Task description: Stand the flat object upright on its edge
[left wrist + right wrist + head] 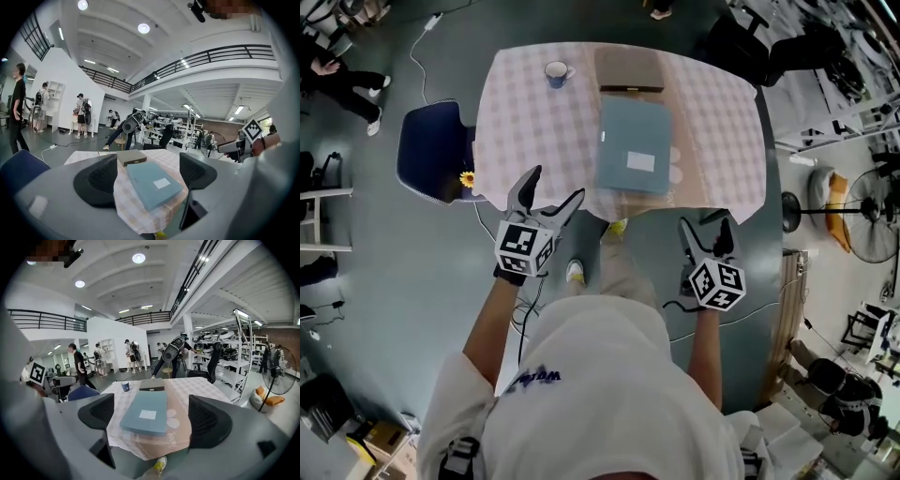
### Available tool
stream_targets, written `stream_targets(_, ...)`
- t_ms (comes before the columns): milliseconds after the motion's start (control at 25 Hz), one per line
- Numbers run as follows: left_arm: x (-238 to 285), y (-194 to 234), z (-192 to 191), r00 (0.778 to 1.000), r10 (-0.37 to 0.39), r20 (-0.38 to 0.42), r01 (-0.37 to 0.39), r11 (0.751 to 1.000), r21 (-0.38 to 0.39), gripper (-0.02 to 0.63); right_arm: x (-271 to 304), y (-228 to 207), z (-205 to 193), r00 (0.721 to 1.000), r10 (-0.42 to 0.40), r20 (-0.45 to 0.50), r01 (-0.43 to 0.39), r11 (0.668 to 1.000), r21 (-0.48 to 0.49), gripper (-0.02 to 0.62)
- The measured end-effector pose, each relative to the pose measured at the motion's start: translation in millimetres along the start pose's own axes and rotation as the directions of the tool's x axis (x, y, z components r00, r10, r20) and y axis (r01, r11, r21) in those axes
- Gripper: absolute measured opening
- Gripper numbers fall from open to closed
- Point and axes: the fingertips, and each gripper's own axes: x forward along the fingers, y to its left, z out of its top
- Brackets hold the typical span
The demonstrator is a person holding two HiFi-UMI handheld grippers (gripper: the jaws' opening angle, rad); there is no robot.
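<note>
A flat, pale blue rectangular case with a white label [635, 145] lies face-down-flat on the table [534, 122], which is covered by a pink-and-white checked cloth. The blue case sits at the middle of the table's near edge, its short end close to that edge and its long axis running away from the person toward the far edge. Just beyond it, at the far edge, is a flat brown rectangular box [629, 70], and a small blue-and-white cup [557, 72] stands to the left of that box.

Both grippers hang short of the near edge, over the floor, touching nothing. The left gripper [555, 187] has its jaws spread wide with nothing between them. Its own view frames the blue case [152, 183] ahead and a little to the right. The right gripper [705, 230] is likewise released and empty, with the blue case [143, 413] ahead and slightly left of its centre line.

So the case lies between the 2 grippers and forward of both. The left one looks the nearer, its inner jaw tip close to the case's near left corner. Standing the case up likely means pinching or levering 1 long side, since those 2 sides face the grippers left and right.
</note>
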Motion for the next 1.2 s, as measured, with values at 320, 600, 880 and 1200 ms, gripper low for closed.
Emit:
stream_targets(320,-14.6,-6.4,-30.1,0.997,0.043,-0.070,-0.044,0.999,-0.008,0.414,6.5,5.4,-31.1,0.997,0.070,-0.040,-0.069,0.997,0.023,0.495)
stream_targets(600,51.9,14.6,-47.6,0.979,0.097,-0.178,-0.108,0.993,-0.050,0.414,74.8,-19.5,-19.1,0.989,0.130,-0.069,-0.128,0.991,0.032,0.492)
stream_targets(880,117.5,31.7,-75.5,0.962,0.065,-0.265,-0.087,0.994,-0.072,0.414,138.9,-46.0,-27.2,0.980,0.145,-0.135,-0.142,0.989,0.032,0.485)
stream_targets(1200,166.7,46.4,-114.6,0.939,-0.009,-0.344,-0.036,0.992,-0.123,0.413,191.3,-50.3,-51.7,0.967,0.127,-0.220,-0.117,0.991,0.060,0.474)
